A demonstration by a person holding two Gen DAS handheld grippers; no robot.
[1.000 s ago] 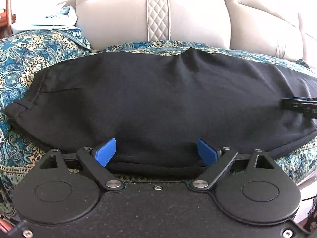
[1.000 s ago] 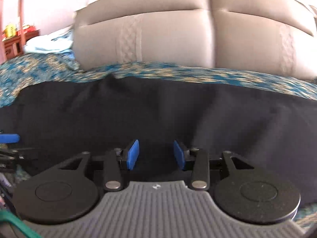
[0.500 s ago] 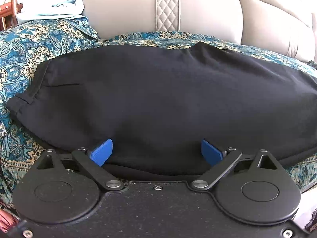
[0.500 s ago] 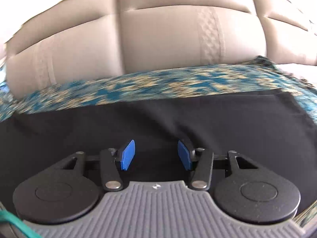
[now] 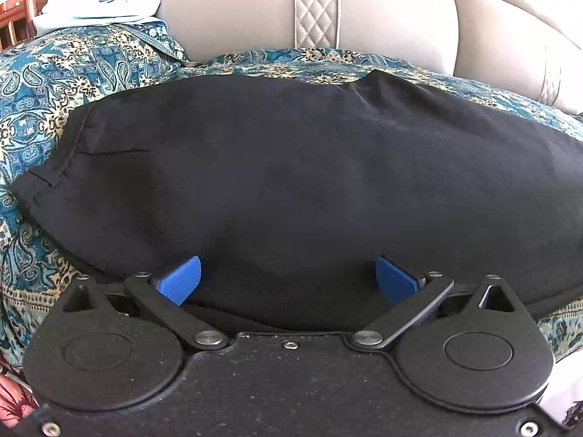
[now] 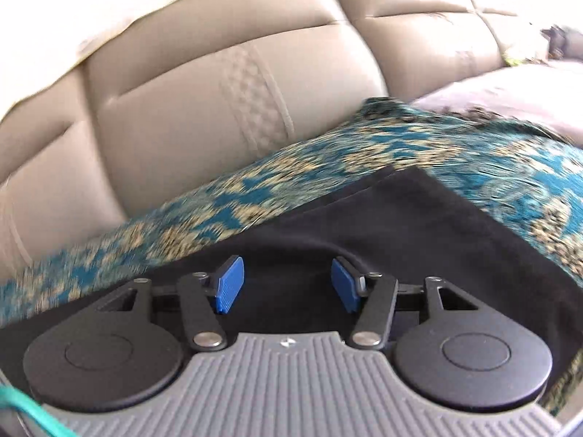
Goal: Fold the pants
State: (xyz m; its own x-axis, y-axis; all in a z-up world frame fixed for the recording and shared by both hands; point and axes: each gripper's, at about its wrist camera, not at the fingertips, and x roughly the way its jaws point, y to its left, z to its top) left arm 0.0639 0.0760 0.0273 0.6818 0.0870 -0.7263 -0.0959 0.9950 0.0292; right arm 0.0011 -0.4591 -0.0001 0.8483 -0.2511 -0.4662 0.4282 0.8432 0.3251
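Pants [image 5: 291,167] lie flat on a patterned throw [image 5: 91,62] over the sofa [image 5: 233,7], and everything here is placed from them. They are already doubled lengthwise, it seems, one leg on the other, spread long so that a crosswise fold can follow.

At the left end of the pants sits the waistband [image 5: 40,185], with a pocket slit just inside it. Beyond that end, a pale heap of cloth [image 5: 98,7] rests on the throw near the sofa back; what it is cannot be told.

At the near edge of the pants, toward the waist half, the left gripper [image 5: 288,278] hovers with its blue pads [image 5: 180,278] spread wide, straddling the hem of the fabric and pinching nothing. It looks staged there to pin or take the near edge.

At the right end of the pants, the right gripper [image 6: 288,287] stands over the leg cuffs [image 6: 408,189], its pads [image 6: 227,286] apart with black cloth below them, and not closed on it. The view is motion-blurred, so whether the pads touch the fabric I cannot tell. The cuff corner shows two stacked layers, which fits the doubled legs. My guess is that this gripper is placed to take the cuffs and carry them toward the waistband.

No container is in view; nothing holds the pants but the throw.
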